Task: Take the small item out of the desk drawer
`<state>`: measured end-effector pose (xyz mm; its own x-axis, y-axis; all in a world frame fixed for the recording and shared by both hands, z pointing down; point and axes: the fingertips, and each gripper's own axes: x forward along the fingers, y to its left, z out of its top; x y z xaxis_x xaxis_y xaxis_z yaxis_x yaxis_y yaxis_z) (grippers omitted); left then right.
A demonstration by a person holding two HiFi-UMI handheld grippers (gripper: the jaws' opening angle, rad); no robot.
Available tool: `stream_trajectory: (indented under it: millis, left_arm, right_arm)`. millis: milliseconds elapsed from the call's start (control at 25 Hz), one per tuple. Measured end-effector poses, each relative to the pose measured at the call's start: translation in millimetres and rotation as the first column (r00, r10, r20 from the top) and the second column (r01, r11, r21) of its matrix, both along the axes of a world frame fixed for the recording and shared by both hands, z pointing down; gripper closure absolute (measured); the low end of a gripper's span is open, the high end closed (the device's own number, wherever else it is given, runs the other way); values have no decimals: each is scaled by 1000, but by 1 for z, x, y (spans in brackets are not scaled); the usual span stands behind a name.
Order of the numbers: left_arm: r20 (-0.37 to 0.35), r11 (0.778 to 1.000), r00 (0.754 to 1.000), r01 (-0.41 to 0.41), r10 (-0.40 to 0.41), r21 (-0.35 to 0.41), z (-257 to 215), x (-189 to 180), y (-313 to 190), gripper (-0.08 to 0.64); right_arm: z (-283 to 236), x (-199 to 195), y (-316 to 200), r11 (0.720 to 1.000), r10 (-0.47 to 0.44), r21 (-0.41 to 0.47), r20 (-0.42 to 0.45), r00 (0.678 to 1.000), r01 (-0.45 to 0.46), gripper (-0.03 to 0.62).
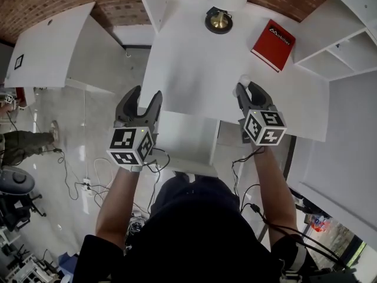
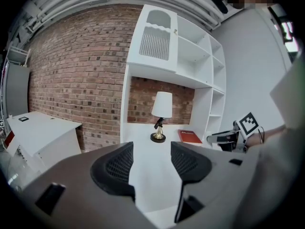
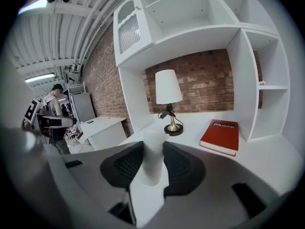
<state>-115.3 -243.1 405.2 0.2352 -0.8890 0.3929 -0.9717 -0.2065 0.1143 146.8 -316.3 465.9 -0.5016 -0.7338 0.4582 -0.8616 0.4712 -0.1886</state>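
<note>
The right tongs (image 3: pixel 153 152) clench a small white cylinder (image 3: pixel 153 149), holding it upright over the near edge of the white bench (image 1: pixel 194 69), at 5 o'clock from the lamp (image 1: pixel 218 20). A red book (image 1: pixel 273 44) lies at their 1 o'clock. The left tongs (image 1: pixel 143 97), at their 9 o'clock, are released and empty beside the pulled-out drawer (image 1: pixel 189 145).

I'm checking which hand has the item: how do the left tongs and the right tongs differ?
The right tongs grip a small white cylinder; the left tongs hold nothing. The right tongs' jaws press on it; the left tongs' jaws stand apart. Both point toward the white desk.
</note>
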Motion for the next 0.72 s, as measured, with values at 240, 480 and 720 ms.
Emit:
stream_trajectory:
  millis: [240,480,720]
  left_arm:
    - [4,999,1000,23,-23,-38,20,9,-13,314]
    - [12,995,998,64,-64,-76,38,2,-14,314]
    - [12,989,995,104,-103,-108,52,-10,-14,314]
  right_arm:
    - [40,1,-23,997,-48,-59,-30,998,46,459]
    - [80,-14,-39,986,-131,-116,-99,986,119,459]
    - [124,-35,-38,951,-231,-244,-154,961,190,457]
